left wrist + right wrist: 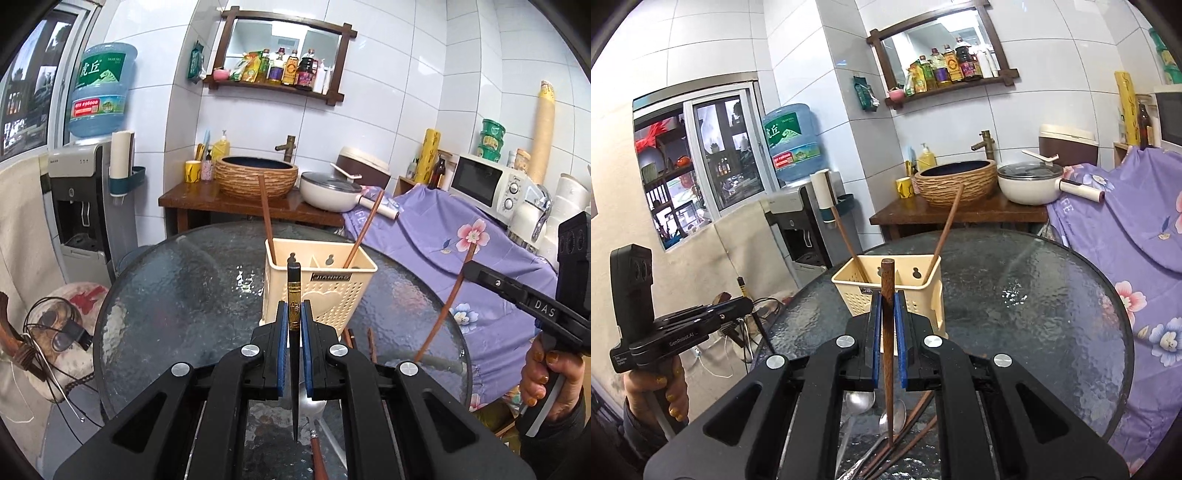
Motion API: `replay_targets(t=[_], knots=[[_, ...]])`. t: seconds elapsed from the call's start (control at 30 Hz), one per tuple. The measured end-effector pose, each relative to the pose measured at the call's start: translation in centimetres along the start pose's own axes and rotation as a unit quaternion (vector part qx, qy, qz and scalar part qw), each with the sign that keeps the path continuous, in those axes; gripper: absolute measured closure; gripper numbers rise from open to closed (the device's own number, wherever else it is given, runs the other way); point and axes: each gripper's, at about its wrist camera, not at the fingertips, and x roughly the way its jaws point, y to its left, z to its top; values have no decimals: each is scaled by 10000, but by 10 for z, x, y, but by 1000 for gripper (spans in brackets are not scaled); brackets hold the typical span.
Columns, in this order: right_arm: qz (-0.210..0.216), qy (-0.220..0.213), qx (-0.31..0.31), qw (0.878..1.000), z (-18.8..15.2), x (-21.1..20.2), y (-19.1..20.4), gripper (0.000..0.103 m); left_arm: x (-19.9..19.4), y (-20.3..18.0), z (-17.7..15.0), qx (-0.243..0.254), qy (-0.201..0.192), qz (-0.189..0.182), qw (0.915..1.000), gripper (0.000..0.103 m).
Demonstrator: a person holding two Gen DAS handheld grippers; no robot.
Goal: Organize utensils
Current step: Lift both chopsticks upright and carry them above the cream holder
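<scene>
Left tongs [294,314] clenched on black gold-banded chopstick [294,295], right tongs [887,321] on brown wooden-handled utensil [887,295], both before cream perforated plastic caddy [325,295] mid-bench [166,295]; risk: tips catching the rim, tipping it.

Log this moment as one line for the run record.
left gripper: shut on black chopstick | right gripper: shut on brown chopstick | cream holder: two chopsticks inside | spoons: on table
</scene>
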Motion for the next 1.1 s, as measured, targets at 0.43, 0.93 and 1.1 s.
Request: replay_targets(t=[0.43, 0.93, 1.1], knots=[[216, -242, -478, 9983, 61, 4, 25, 95, -6, -19, 51, 435, -366, -122, 9983, 96], [-87, -983, -508, 9938, 178, 34, 33, 95, 2, -44, 170, 543, -1292, 160, 9900, 96], [-312, -984, -242, 9944, 166, 59, 13, 95, 40, -33, 169, 330, -1126, 393, 9923, 96]])
